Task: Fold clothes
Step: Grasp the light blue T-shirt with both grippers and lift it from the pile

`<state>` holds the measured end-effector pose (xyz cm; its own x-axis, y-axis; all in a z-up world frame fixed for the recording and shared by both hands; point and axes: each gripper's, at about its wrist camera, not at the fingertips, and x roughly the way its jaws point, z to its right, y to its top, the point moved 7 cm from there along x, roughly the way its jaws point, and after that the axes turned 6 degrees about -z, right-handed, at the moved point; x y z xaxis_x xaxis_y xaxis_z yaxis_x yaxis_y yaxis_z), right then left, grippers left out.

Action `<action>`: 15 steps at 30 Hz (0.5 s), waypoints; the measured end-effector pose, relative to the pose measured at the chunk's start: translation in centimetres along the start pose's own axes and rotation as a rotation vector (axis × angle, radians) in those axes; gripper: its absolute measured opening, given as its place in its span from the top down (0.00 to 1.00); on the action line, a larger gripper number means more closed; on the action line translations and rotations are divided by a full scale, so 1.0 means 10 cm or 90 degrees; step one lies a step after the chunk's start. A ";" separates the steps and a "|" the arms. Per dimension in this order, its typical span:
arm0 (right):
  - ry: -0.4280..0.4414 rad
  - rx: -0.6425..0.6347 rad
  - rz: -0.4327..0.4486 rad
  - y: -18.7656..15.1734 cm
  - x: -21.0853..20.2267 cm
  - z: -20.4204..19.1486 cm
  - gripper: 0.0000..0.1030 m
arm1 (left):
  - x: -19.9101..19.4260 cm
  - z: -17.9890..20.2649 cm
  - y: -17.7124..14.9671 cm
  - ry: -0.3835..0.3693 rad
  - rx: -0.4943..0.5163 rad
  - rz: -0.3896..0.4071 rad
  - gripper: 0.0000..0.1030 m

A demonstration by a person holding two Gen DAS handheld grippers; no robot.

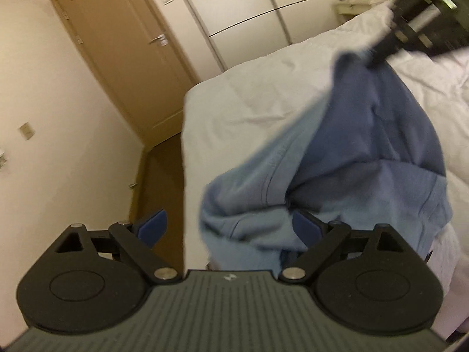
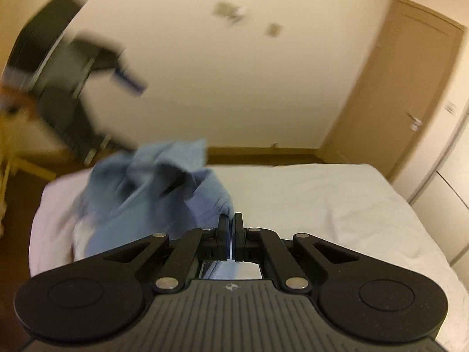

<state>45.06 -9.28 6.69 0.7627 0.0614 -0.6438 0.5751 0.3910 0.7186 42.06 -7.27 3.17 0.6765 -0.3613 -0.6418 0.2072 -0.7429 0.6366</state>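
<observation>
garment (image 1: pixel 351 158) lies on the bed (image 1: pixel 249 102), door (image 1: pixel 123 58) beyond its left.

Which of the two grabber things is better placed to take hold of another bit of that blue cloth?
Probably the left. The left hand-held gripper is open with the blue garment bunched just ahead of it, above the white bed. The right hand-held gripper is already shut on the garment's edge.

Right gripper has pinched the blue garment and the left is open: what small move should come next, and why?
Probably bring the open left gripper onto the loose light-blue edge and close; the right gripper alone lifts the blue garment, which hangs bunched above the white bed.
</observation>
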 end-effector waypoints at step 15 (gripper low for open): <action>-0.047 0.150 0.050 0.47 -0.62 0.77 1.00 | 0.40 0.51 0.32 -0.013 0.174 0.039 0.13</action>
<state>45.28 -14.89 16.08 0.8226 0.0125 -0.5685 0.5594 0.1616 0.8130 41.81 -14.02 0.44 0.6672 -0.4192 -0.6157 -0.0342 -0.8430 0.5368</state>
